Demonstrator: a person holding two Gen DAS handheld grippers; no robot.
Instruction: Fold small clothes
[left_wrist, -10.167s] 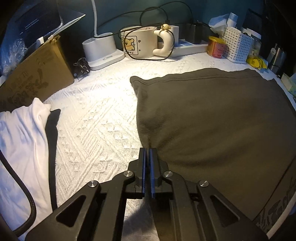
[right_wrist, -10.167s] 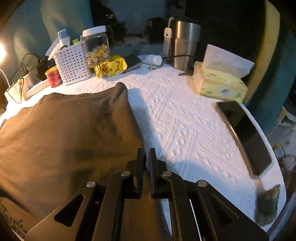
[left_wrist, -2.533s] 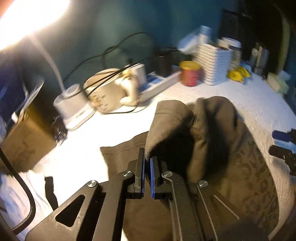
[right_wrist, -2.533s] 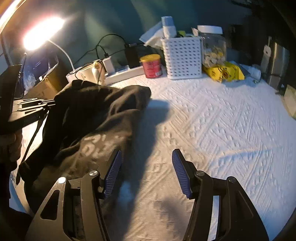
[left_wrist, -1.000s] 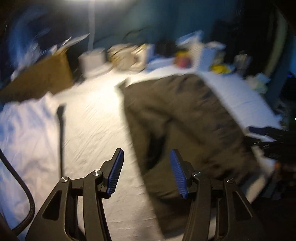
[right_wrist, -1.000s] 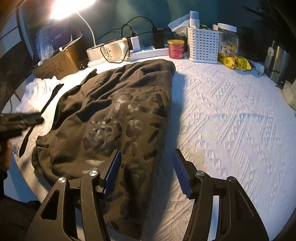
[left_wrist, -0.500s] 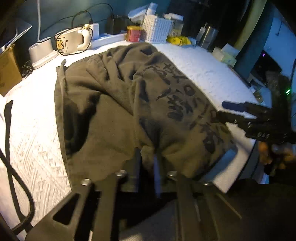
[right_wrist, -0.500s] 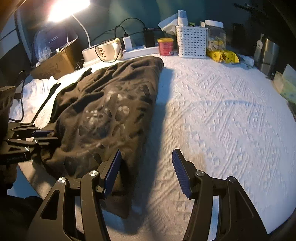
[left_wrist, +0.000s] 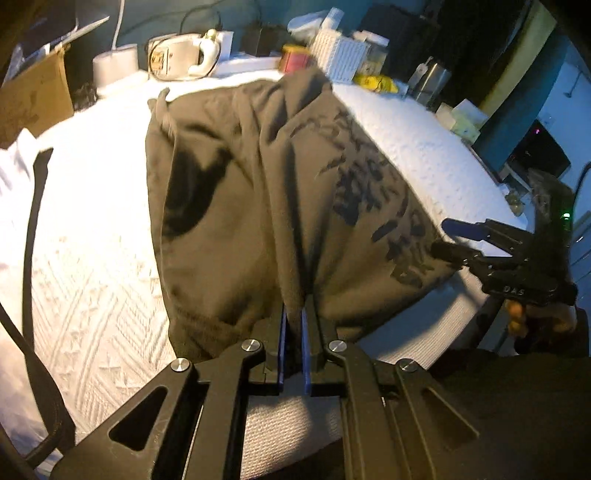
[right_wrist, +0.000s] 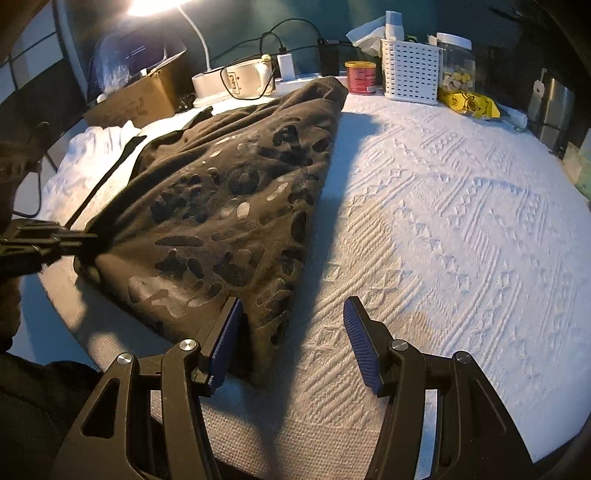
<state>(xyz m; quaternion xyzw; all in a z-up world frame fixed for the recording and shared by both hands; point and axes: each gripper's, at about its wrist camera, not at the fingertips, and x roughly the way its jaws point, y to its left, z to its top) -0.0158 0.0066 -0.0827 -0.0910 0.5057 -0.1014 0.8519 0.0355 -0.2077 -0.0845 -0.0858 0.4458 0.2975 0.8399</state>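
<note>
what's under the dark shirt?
The dark shirt lies bunched on the white textured cover, which shows all round it. Whether anything else lies beneath is hidden by the cloth. The left gripper is shut on its near hem.

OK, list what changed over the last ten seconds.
The dark shirt, once spread flat, now lies bunched with its print up, pulled toward the near edge. The left gripper let go, then has just closed on the near hem again. The right gripper let go and is open beside the hem. The basket, red can and mug have not moved.
</note>
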